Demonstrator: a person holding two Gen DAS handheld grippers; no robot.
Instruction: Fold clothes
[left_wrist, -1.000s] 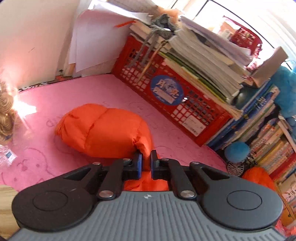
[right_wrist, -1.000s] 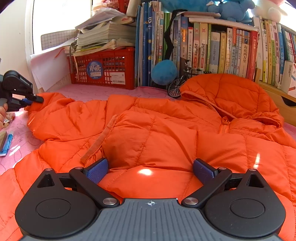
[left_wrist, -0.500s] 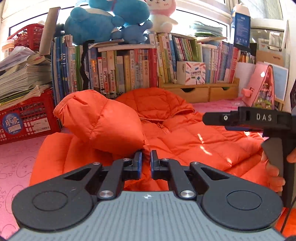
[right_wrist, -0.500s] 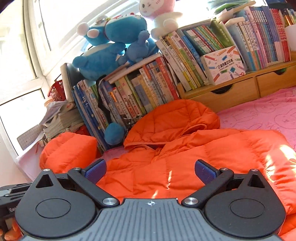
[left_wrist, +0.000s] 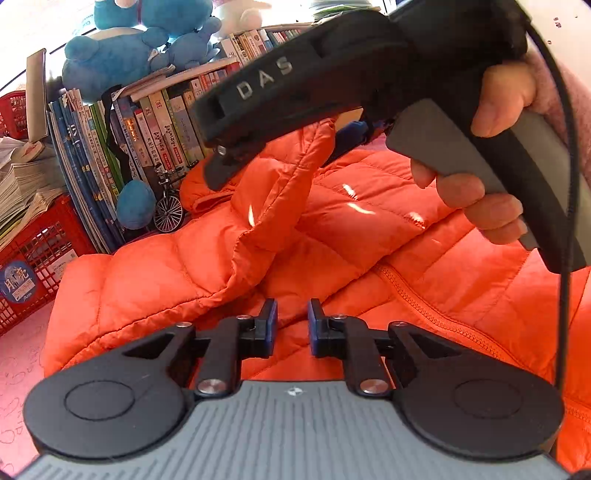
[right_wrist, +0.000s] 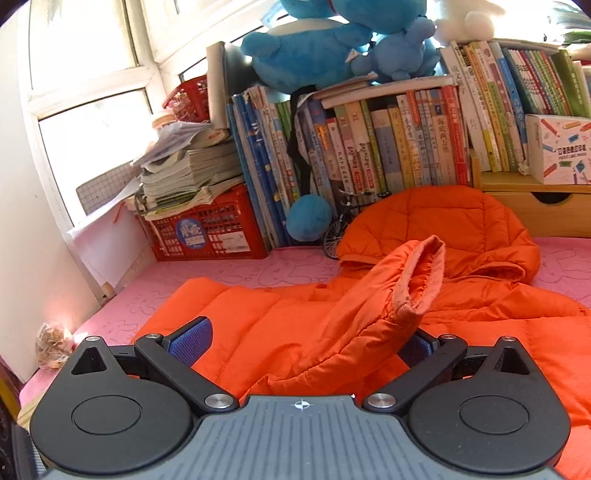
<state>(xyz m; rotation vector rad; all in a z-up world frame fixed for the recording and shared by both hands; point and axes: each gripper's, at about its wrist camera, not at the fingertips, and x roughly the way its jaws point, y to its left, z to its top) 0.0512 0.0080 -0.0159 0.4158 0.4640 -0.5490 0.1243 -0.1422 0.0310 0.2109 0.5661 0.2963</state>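
A pink mat printed with faint cartoon outlines (right_wrist: 229, 269) covers the surface, backed by a long row of upright books (right_wrist: 388, 147) with blue plush toys (right_wrist: 314, 44) on top and a window at the left. Left of the books a red plastic lattice crate (right_wrist: 207, 232) carries stacked papers. In front of the books a puffy orange quilted hooded jacket (right_wrist: 461, 314) lies spread on the mat, hood nearest the books.

Only the left wrist view shows the person's hand (left_wrist: 491, 155) gripping the handle of the right gripper, high above the jacket, and the jacket's zipper (left_wrist: 417, 295). Only the right wrist view shows the window and a sleeve (right_wrist: 388, 306) with its open cuff raised above the jacket body.

The left gripper (left_wrist: 290, 325) hangs just over the jacket, nearly clenched, its narrow gap showing no pinched fabric. The right gripper (right_wrist: 303, 339) has wide jaws that are closing; the sleeve lies between them, and I cannot tell whether the pads touch it
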